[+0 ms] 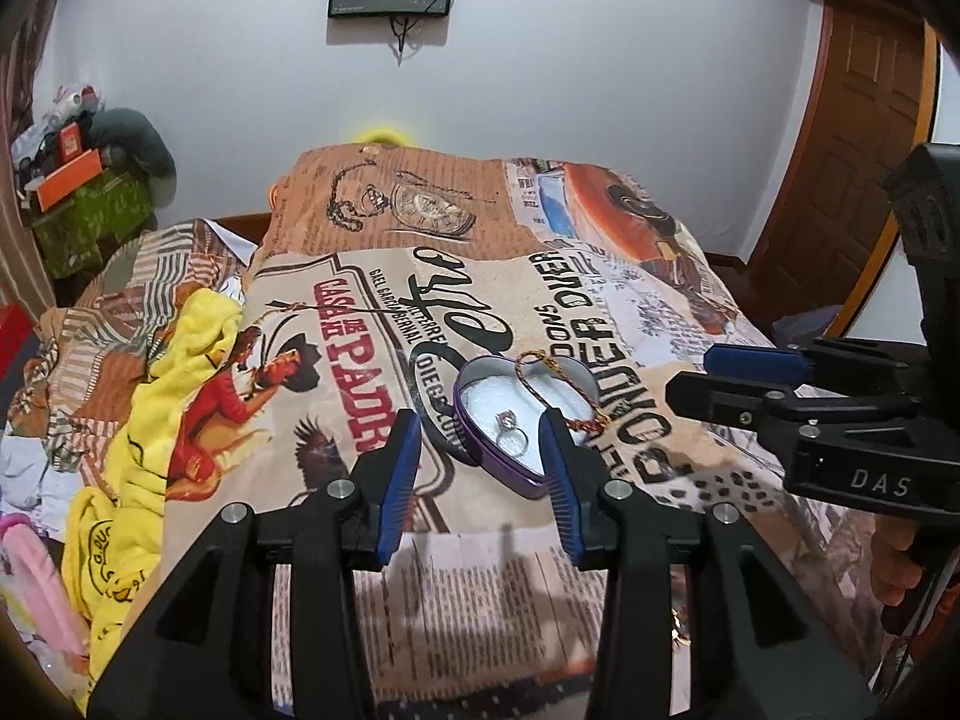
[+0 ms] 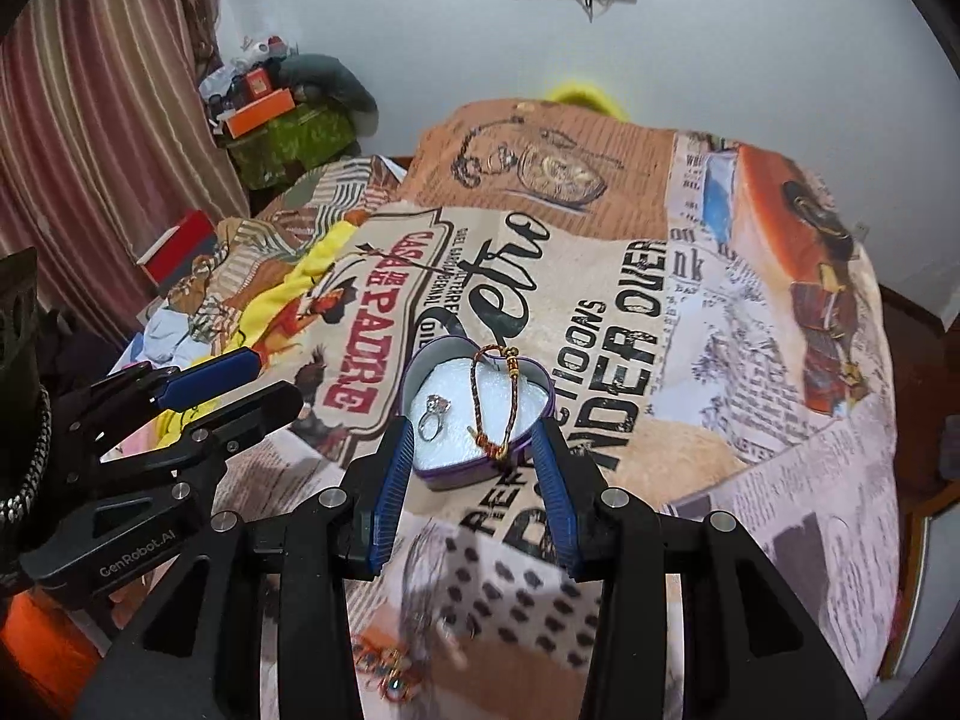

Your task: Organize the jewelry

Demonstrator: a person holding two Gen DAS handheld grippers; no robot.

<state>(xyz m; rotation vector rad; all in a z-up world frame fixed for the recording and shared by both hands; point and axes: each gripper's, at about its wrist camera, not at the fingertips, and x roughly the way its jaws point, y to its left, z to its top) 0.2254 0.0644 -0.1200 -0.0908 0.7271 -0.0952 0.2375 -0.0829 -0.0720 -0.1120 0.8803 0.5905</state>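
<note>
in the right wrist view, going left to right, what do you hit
left gripper → ring → bracelet → right rim of the heart tin

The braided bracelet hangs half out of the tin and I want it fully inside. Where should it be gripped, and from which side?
Grip the braided bracelet at its knotted end, which drapes over the near rim of the heart-shaped tin. Probably come from above with the jaws across the cord: that end overhangs the rim, clear of the ring.
</note>
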